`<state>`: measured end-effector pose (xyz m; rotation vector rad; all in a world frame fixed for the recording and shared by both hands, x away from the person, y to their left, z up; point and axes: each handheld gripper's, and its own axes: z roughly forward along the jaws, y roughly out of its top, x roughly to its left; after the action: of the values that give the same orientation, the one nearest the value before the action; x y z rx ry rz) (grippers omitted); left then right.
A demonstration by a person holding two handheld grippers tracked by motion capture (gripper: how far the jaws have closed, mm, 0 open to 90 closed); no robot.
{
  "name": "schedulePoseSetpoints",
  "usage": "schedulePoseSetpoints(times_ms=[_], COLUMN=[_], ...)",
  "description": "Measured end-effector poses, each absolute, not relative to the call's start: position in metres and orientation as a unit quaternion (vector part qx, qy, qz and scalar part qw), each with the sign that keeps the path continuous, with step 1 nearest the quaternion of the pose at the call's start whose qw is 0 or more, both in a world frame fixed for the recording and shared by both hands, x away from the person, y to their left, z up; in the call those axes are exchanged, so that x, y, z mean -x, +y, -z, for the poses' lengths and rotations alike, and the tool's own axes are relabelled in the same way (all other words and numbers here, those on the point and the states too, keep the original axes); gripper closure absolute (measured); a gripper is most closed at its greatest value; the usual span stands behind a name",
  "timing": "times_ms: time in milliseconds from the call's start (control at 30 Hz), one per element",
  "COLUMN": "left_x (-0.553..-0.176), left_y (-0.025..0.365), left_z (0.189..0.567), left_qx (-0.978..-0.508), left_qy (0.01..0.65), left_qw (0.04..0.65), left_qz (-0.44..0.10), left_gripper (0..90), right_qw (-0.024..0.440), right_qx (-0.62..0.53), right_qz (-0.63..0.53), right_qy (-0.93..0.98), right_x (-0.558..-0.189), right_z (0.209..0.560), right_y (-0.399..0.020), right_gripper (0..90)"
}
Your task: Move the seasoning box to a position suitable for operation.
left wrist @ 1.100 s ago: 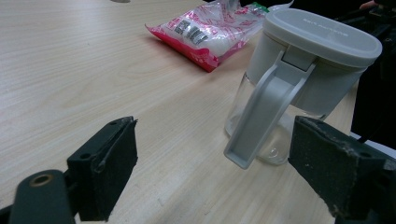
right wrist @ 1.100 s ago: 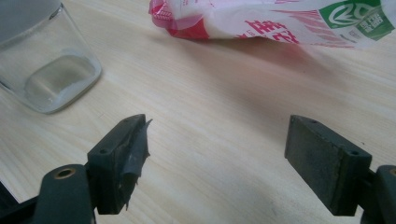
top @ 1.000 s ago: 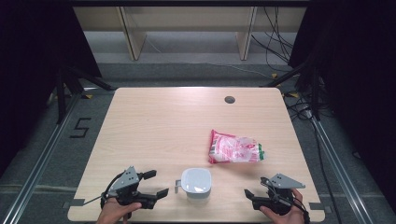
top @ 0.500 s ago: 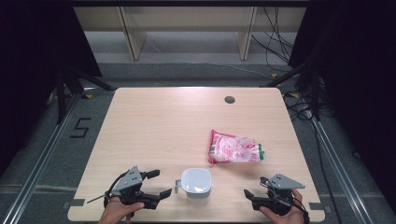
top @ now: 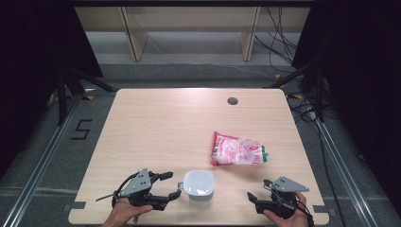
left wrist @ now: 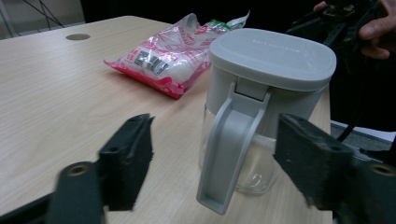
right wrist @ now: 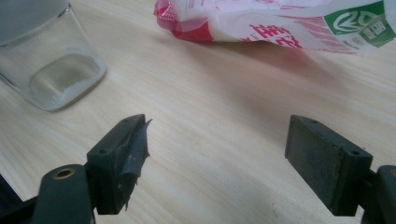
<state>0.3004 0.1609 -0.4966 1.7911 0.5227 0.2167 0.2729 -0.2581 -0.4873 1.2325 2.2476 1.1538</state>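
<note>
The handle [left wrist: 231, 144] of the light, rigid, smooth-walled jug [top: 198, 186] is being framed, untouched, by the left gripper [left wrist: 212, 158], whose spread jaws have just been closing, while the right gripper [right wrist: 217, 161] is being held wide open.

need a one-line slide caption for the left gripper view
Left claw, jaws just closing but open, lines up on the handle of a lidded clear jug; a pink snack bag lies behind.

A clear jug [top: 199, 187] with grey lid and handle stands upright at the table's near edge, lid closed.
</note>
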Motion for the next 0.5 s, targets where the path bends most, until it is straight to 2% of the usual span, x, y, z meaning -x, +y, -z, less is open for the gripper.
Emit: schedulePoseSetpoints(times_ms=[33,100,267,333,400,500], left_x=[-0.302,-0.303,-0.306,-0.305,-0.305,-0.303], left_y=[0.159,0.156,0.15,0.148,0.148,0.148], left_z=[0.498,0.499,0.501,0.502,0.502,0.501], left_qx=[-0.768,-0.77,-0.775,-0.776,-0.777,-0.779], left_qy=[0.218,0.209,0.192,0.184,0.181,0.181], left_qw=[0.596,0.597,0.598,0.6,0.6,0.597], left_qz=[-0.088,-0.083,-0.068,-0.064,-0.063,-0.062], left_gripper=[34.0,41.2,49.4,53.5,56.5,58.4], right_qw=[0.165,0.162,0.15,0.164,0.151,0.164], right_qx=[-0.437,-0.435,-0.444,-0.432,-0.446,-0.431], right_qz=[-0.399,-0.396,-0.406,-0.405,-0.405,-0.402], right_qy=[0.789,0.792,0.785,0.789,0.784,0.791], right_x=[-0.274,-0.274,-0.271,-0.273,-0.271,-0.273], right_z=[0.488,0.487,0.487,0.487,0.487,0.487], right_y=[-0.257,-0.259,-0.256,-0.258,-0.256,-0.259], right_gripper=[22.1,22.1,22.1,22.1,22.1,22.1])
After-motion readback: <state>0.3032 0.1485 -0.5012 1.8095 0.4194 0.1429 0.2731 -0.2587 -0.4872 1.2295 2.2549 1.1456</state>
